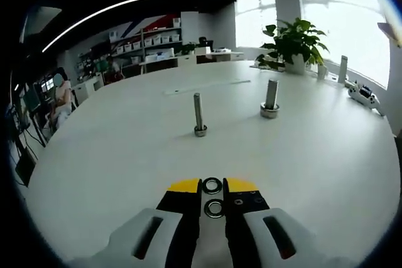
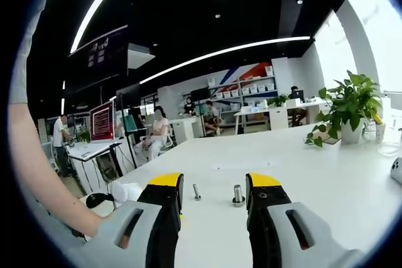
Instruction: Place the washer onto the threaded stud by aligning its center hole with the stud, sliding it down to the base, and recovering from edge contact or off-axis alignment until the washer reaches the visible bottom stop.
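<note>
Two steel washers lie in line between my left gripper's (image 1: 213, 186) yellow-tipped jaws: one washer (image 1: 212, 185) at the tips and a second washer (image 1: 214, 208) further back. The jaws stand close against their edges, just above the white table (image 1: 125, 155). Ahead stands a thin threaded stud (image 1: 199, 114), upright on a small base. To its right is a thicker stud (image 1: 271, 95) with a ring at its foot. My right gripper (image 2: 215, 183) is held open over the table with nothing between its jaws; beyond it I see the thin stud (image 2: 196, 192) and the thick stud (image 2: 238, 195).
A potted plant (image 1: 295, 39) and a white device (image 1: 364, 95) sit at the table's far right edge. A flat strip (image 1: 207, 86) lies behind the studs. A person's bare arm (image 2: 34, 167) runs along the left of the right gripper view. People sit at desks in the background.
</note>
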A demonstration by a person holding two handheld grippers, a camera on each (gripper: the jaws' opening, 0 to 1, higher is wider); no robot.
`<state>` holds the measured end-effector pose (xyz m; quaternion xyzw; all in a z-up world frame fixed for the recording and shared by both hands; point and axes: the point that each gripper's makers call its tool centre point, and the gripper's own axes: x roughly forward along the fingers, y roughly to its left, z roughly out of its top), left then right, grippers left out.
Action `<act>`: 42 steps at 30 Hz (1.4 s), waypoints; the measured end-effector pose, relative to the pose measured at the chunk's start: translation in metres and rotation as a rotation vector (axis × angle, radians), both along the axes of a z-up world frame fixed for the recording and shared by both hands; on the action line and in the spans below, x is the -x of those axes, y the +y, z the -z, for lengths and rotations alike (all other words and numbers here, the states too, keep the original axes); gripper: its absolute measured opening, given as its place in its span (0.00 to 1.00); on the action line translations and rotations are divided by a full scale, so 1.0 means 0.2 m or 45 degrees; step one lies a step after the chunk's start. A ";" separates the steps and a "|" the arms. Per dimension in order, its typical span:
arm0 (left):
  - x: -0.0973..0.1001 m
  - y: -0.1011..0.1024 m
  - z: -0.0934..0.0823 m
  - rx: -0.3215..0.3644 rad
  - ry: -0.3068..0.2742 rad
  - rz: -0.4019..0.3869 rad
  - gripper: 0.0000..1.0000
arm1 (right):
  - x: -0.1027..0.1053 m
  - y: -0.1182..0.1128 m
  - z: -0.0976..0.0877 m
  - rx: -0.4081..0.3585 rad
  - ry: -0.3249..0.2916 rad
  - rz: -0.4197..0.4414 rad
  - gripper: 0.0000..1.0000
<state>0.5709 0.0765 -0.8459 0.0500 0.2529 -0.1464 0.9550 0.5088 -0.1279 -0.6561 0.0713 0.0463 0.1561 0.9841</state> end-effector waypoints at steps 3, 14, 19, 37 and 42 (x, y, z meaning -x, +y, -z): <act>0.00 0.00 0.00 -0.007 -0.008 0.006 0.10 | 0.00 0.00 0.00 0.001 0.001 -0.001 0.42; -0.02 0.01 0.00 -0.020 -0.015 0.015 0.08 | 0.00 0.00 0.00 -0.005 0.002 -0.004 0.42; -0.03 0.03 0.01 -0.026 -0.001 -0.021 0.08 | 0.00 0.00 -0.01 -0.005 -0.002 -0.001 0.42; -0.06 0.05 -0.01 -0.029 -0.020 -0.003 0.08 | 0.00 0.01 0.00 -0.003 0.003 -0.010 0.42; -0.06 0.04 -0.03 -0.029 -0.026 0.009 0.08 | 0.00 0.01 0.00 0.001 0.004 -0.012 0.42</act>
